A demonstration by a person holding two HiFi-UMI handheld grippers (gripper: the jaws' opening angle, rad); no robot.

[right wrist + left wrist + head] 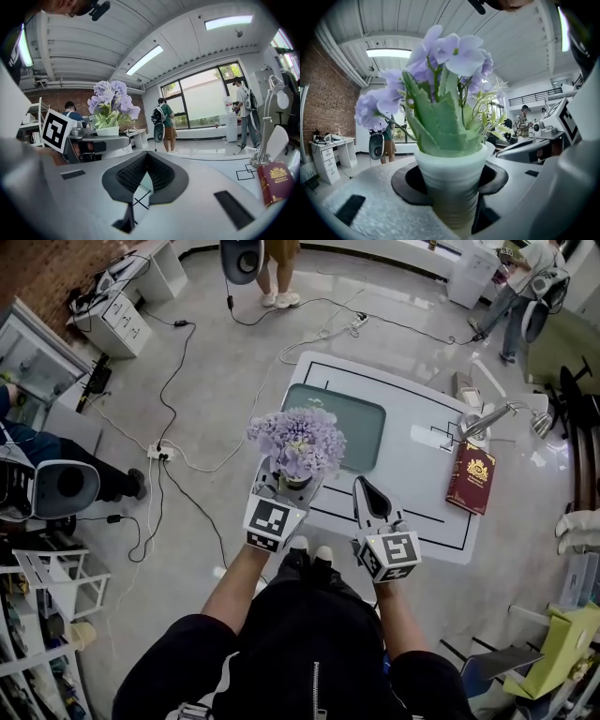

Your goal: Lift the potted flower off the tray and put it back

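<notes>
It is looking like an open robotics lab; around the white table (412, 488) cables (172, 381) are trailing across polished floor to a power strip (161, 454); beyond it people (279, 298) are standing with gear; a brick wall (328, 103), strip lights (144, 59) and tall windows (208, 98) are enclosing it.

Head view looks steeply down; gripper views look level, sharing the potted flower (296, 442).
</notes>
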